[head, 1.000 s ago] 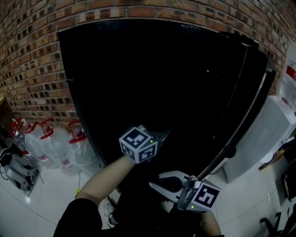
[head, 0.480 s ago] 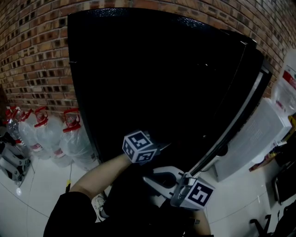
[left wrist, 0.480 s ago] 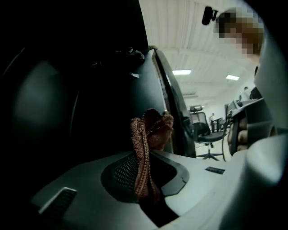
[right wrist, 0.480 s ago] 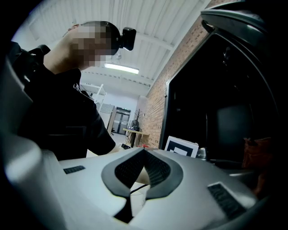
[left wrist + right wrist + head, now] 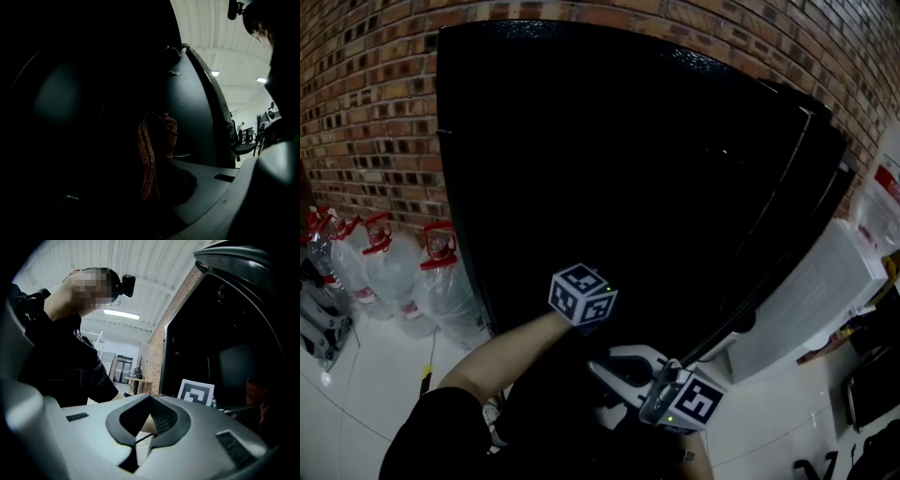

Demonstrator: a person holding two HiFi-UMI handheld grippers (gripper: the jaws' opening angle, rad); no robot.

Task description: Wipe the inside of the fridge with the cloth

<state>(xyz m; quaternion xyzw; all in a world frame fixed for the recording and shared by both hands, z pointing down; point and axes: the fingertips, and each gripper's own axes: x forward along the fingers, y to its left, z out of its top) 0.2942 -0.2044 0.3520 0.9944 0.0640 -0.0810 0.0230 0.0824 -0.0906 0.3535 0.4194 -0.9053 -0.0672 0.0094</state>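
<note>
head view: your left gripper (image 5: 582, 295) has dropped lower inside the fridge (image 5: 628, 141), jaws clamped on the orange cloth (image 5: 152, 150); right gripper (image 5: 149, 414) jaws closed, empty. likely a downward wipe.

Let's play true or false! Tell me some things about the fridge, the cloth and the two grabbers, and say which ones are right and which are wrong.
1. The left gripper is shut on a reddish knitted cloth. True.
2. The right gripper holds a sponge. False: its jaws are together with nothing between them.
3. A brick wall stands behind the fridge. True.
4. The water bottles on the floor have blue caps. False: their caps are red.
</note>
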